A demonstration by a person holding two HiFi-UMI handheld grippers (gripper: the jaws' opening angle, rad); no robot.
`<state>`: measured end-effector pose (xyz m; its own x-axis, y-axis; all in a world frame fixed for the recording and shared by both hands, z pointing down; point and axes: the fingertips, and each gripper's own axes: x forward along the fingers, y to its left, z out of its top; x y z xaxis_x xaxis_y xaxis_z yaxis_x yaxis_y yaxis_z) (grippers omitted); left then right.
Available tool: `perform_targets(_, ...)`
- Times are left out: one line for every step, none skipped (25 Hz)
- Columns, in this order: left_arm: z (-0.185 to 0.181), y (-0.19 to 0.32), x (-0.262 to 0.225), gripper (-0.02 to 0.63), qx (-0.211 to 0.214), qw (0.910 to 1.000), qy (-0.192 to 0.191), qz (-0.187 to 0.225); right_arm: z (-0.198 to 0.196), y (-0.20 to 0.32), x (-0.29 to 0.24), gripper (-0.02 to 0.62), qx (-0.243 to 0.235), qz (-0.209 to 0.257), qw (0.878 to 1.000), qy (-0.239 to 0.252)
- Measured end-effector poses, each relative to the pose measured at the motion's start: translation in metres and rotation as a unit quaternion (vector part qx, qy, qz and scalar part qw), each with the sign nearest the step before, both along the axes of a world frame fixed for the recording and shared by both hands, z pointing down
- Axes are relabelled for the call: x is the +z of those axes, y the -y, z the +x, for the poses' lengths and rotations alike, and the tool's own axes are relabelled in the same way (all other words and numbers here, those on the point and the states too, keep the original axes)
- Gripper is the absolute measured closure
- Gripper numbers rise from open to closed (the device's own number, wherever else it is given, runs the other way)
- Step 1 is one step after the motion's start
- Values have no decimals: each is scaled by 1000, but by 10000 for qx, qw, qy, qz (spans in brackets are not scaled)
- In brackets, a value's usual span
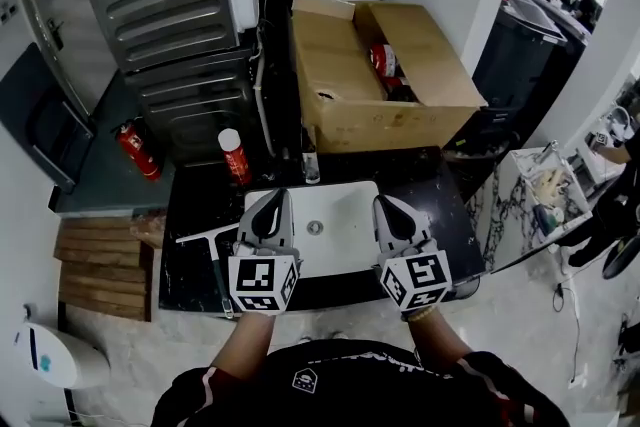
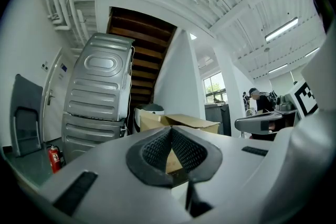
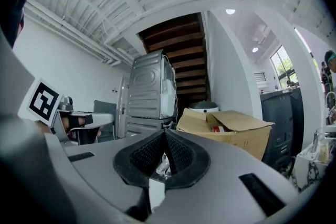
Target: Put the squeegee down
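Note:
The squeegee (image 1: 207, 236) lies on the black counter (image 1: 195, 270) left of the white sink (image 1: 335, 240), its pale blade crosswise and its handle running toward the front edge. My left gripper (image 1: 274, 203) hovers just right of it, over the sink's left rim, jaws shut and empty. My right gripper (image 1: 389, 206) hangs over the sink's right rim, also shut with nothing in it. In the left gripper view the left gripper (image 2: 170, 132) shows its ribbed pads meeting at the tip. The right gripper (image 3: 164, 135) looks the same in its own view.
An open cardboard box (image 1: 380, 75) stands behind the sink, with a faucet (image 1: 310, 165) and a red spray can (image 1: 234, 156) in front of it. A grey machine (image 1: 170, 5) and a fire extinguisher (image 1: 137, 150) sit at back left. Wooden boards (image 1: 100, 265) lie on the floor at left.

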<state>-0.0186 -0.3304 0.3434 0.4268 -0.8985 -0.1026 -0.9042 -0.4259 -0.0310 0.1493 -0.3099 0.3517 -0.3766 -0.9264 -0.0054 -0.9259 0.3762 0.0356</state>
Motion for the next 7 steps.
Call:
perform_targets(1, 0, -1, 592, -3, 10000, 10, 7, 0, 0, 0, 558, -6, -2, 10000, 15)
perform_targets(1, -1, -1, 592, -4, 10000, 11, 10, 0, 0, 0, 558, -10, -6, 10000, 27)
perform_targets(1, -1, -2, 592, -4, 10000, 10, 9, 1, 0, 0, 558, -14, -11, 10000, 36)
perform_targets(1, -1, -2, 592, -5, 10000, 12, 6, 1, -1, 0, 558, -17, -15, 10000, 43)
perform_targets(2, -2, -2, 592, -6, 10000, 12, 2, 1, -1, 0, 558, -19, -18, 10000, 47)
perform_targets(2, -2, -2, 592, -7, 10000, 11, -3, 2, -1, 0, 558, -20, -21, 10000, 50)
perform_targets(2, -2, -1, 592, -7, 10000, 9, -10, 2, -2, 0, 558, -22, -24, 10000, 52)
